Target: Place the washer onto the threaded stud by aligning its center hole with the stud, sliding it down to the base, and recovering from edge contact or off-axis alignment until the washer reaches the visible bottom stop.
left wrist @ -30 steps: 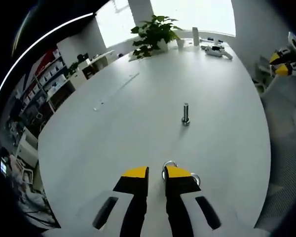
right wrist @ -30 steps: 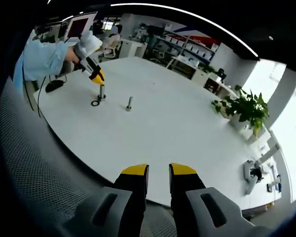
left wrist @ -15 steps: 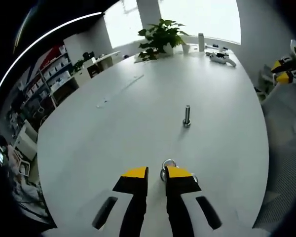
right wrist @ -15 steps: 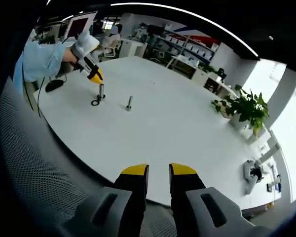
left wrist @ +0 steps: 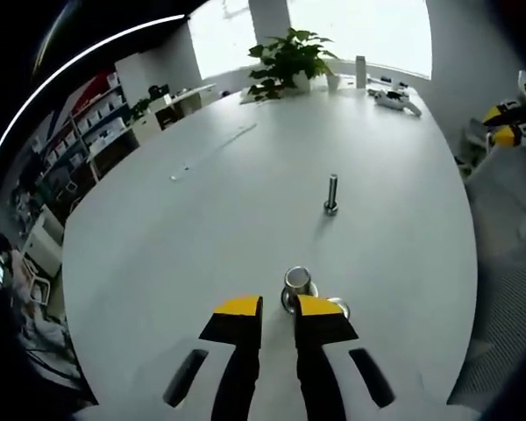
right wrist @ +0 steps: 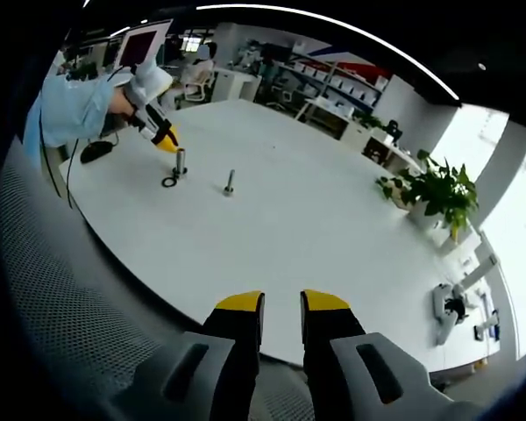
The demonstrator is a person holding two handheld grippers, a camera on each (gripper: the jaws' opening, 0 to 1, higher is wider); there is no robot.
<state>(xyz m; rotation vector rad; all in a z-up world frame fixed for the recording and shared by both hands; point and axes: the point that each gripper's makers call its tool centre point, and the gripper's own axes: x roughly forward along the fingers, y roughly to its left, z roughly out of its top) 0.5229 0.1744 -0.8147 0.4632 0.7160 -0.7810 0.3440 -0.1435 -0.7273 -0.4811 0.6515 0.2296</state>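
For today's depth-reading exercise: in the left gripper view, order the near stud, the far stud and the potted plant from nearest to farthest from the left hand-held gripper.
1. Near stud, just ahead of the left hand-held gripper.
2. Far stud, mid-table.
3. Potted plant, at the table's far end.

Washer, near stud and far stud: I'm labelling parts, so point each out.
washer (right wrist: 169,182), right gripper view, its dark ring.
near stud (left wrist: 296,281), left gripper view, its top end.
far stud (left wrist: 331,191), left gripper view, its shaft.
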